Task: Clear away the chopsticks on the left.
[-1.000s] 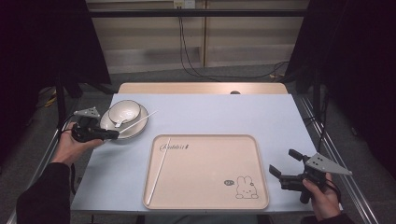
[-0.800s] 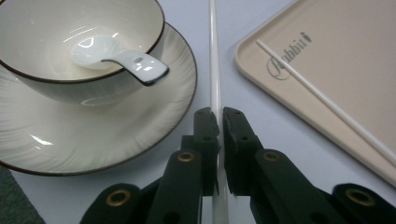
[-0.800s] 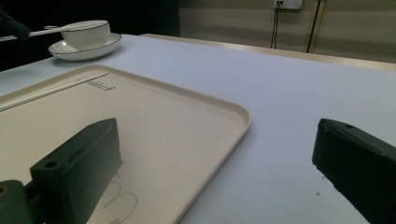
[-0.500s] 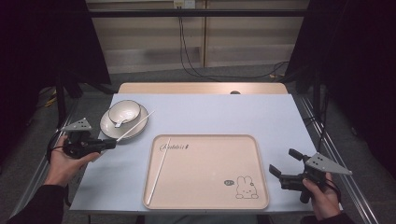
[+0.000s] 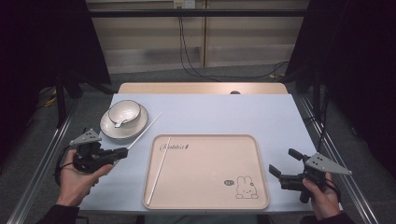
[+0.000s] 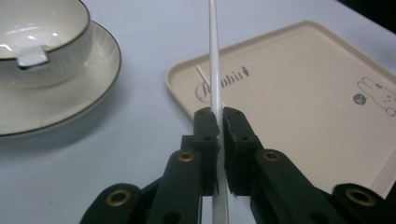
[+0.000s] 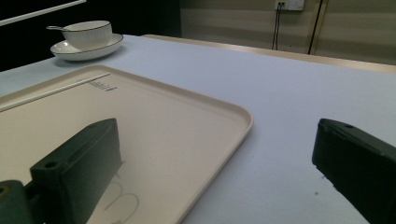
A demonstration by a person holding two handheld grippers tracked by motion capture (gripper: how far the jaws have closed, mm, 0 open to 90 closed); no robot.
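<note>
Left tool [image 5: 122,152], lower left of the high view, held in the person's left hand [image 5: 79,175]. Jaws pressed together on a white chopstick [image 5: 144,130]; the left gripper view shows the stick [image 6: 215,70] pinched between the two black pads and running straight up out of the frame. In the high view the stick slants from the jaw tips up and right, ending near the plate's right edge, above the light blue bench [image 5: 224,112].

Second white chopstick [image 5: 159,171] lies inside the beige tray [image 5: 261,168], along its left side, close to the printed lettering at its upper end. Tray has a rabbit drawing at its lower right corner.

White bowl [image 5: 124,112] with a dark rim sits on a matching plate [image 5: 108,130], upper left of the bench, just above the left tool. A white spoon [image 5: 120,122] rests in the bowl.

Right tool [image 5: 284,164], lower right of the high view, held in the right hand [image 5: 320,198], just beyond the tray's right edge. Jaws spread wide, nothing between them; the right gripper view shows tray corner [image 7: 233,116] and bare bench between the two jaws.
</note>
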